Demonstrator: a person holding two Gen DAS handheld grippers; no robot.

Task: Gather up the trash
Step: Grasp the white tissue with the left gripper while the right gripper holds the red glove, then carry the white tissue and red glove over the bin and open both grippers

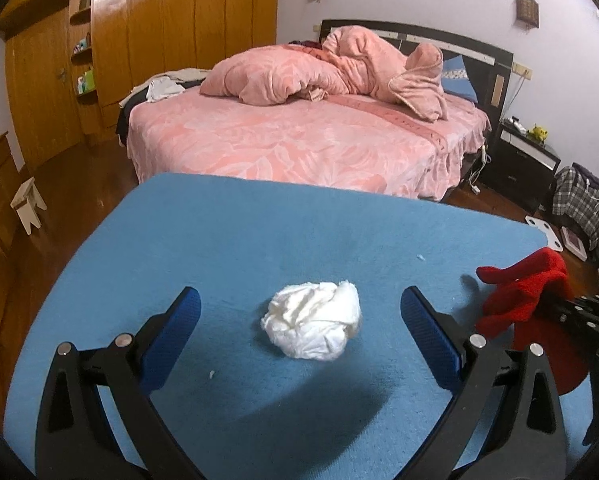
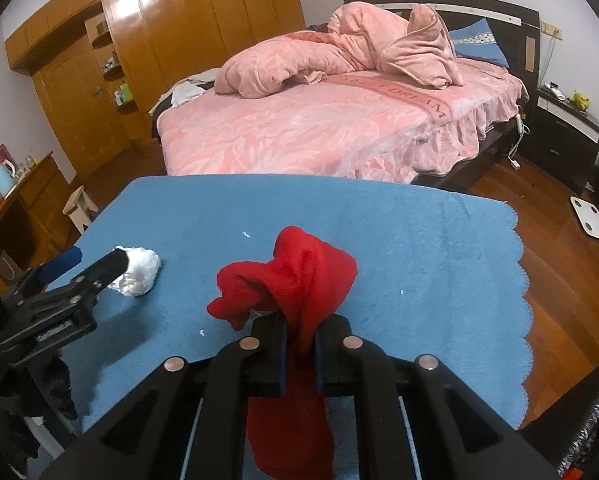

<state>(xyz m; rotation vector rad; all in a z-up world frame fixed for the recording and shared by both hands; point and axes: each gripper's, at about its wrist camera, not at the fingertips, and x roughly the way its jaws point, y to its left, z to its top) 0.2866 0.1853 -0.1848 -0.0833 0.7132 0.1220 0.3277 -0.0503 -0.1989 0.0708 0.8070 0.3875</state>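
Crumpled white tissue wad (image 1: pixel 313 319) is seen lying on the blue terry-cloth table cover (image 1: pixel 259 224), between the spread jaws of the left gripper (image 1: pixel 300 312), untouched; a red fleece cloth (image 2: pixel 295 276) is pinched by the right gripper (image 2: pixel 301 330), jaws pressed together.

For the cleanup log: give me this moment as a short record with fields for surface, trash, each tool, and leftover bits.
surface: blue towel-covered table
trash: crumpled white tissue wad, lying on the cloth, untouched
left tool: open, fingers either side of the wad, not pressing it
right tool: shut on red cloth, which bunches above the fingers and hangs below
leftover bits: small white scraps on the cloth
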